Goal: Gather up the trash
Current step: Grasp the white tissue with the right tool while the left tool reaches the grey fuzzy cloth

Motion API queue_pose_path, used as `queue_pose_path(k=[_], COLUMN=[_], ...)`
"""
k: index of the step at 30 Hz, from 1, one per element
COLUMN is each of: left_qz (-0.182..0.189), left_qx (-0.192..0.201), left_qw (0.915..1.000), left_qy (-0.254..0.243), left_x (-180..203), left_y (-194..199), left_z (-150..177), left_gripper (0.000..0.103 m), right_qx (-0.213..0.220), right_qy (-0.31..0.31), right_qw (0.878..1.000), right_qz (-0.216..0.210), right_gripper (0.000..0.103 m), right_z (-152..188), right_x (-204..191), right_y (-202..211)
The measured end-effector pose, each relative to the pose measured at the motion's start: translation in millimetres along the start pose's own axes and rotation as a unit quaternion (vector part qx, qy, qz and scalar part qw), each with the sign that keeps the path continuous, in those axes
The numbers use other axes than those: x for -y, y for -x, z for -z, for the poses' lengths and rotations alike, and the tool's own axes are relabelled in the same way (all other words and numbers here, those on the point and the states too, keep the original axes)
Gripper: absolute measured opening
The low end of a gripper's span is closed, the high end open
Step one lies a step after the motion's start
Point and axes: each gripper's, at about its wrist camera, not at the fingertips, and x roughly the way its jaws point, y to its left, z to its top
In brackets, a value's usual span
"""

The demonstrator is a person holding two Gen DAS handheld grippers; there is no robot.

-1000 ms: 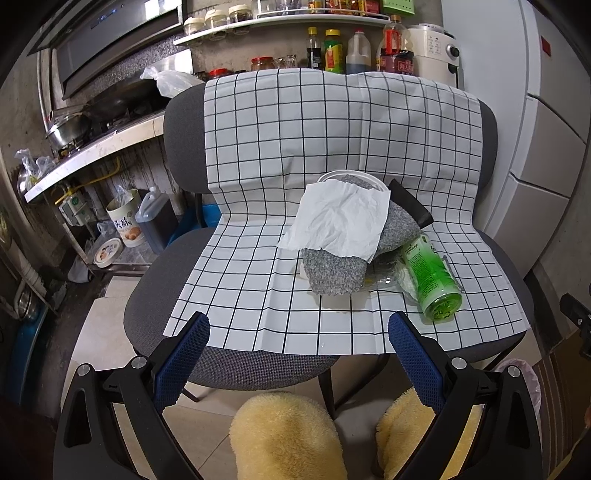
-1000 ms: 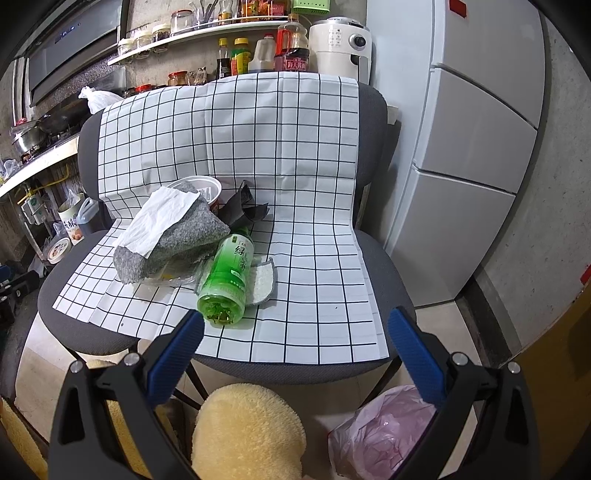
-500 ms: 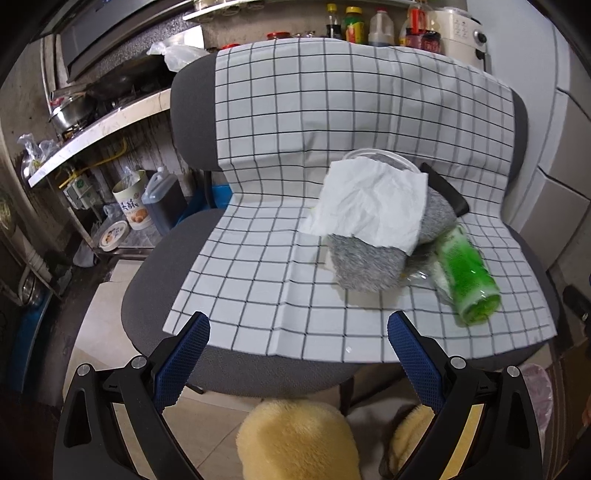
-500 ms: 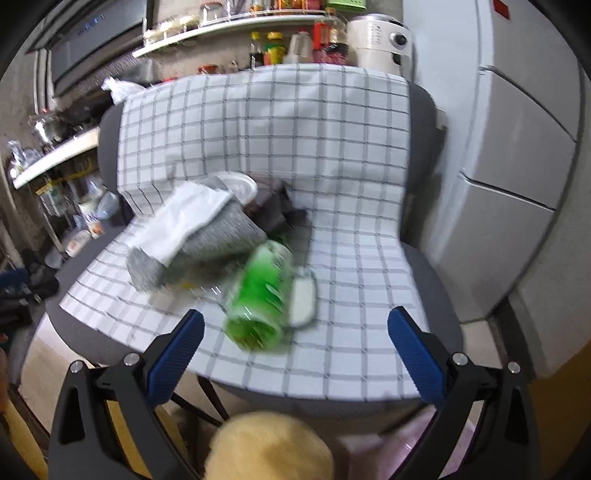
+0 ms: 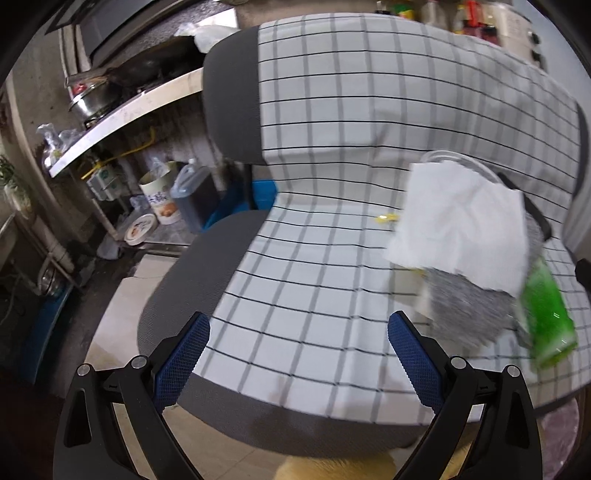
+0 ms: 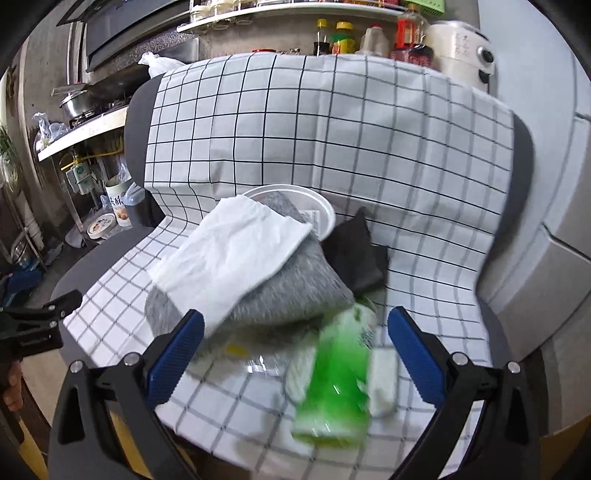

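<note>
A pile of trash lies on a chair covered by a checked cloth [image 6: 424, 206]. A green plastic bottle [image 6: 336, 380] lies on its side at the front, between my right gripper's [image 6: 295, 350] open fingers but apart from them. Behind it are a grey cloth [image 6: 295, 291], a white tissue [image 6: 229, 262], a white bowl [image 6: 317, 210] and a black wrapper [image 6: 354, 254]. In the left wrist view the tissue [image 5: 465, 229], grey cloth [image 5: 465, 314] and bottle [image 5: 546, 317] sit at the right. My left gripper [image 5: 299, 350] is open and empty over the cloth's front left.
A kitchen counter with pots [image 5: 122, 107] and containers on the floor [image 5: 162, 199] stand to the left. A white fridge [image 6: 554, 184] stands to the right. A shelf of bottles [image 6: 351, 33] runs behind the chair. A pink bag [image 5: 561, 439] sits low at the right.
Both grippers have moved forward and closer to the chair. The left view has swung left, so the pile now sits at its right. The right gripper now frames the green bottle.
</note>
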Motion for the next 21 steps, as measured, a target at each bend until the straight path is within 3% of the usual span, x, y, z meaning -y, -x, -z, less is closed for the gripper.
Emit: queue_pose_path(k=[1, 6, 8, 12, 17, 19, 21], left_qz=[-0.001, 0.000, 0.003, 0.030, 0.020, 0.021, 0.020], left_qx=[-0.001, -0.008, -0.009, -0.017, -0.019, -0.019, -0.015], left_qw=[1.0000, 0.9998, 0.9999, 0.9993, 0.9996, 0.9996, 0.9997], left_qy=[0.004, 0.020, 0.015, 0.014, 0.000, -0.001, -0.003], left_x=[-5, -17, -19, -21, -15, -13, -12], left_y=[-4, -23, -31, -43, -49, -46, -42], left_z=[-2, -6, -5, 0, 3, 3, 3], left_gripper=[0.096, 0.096, 0.096, 0.096, 0.096, 0.096, 0.096], right_qx=[-0.002, -0.020, -0.025, -0.029, -0.025, -0.023, -0.010], right_qy=[-0.002, -0.005, -0.013, -0.038, -0.066, -0.077, -0.088], right_qw=[1.000, 1.000, 0.999, 0.997, 0.994, 0.992, 0.990], right_qz=[-0.011, -0.020, -0.027, -0.053, -0.083, -0.097, -0.112], right_gripper=[0.092, 0.053, 0.048, 0.048, 0.048, 0.037, 0.014], right_z=[-5, -17, -19, -24, -32, -37, -43], right_x=[-2, -6, -4, 3, 8, 8, 7], right_y=[-10, -48, -63, -87, -99, -102, -99])
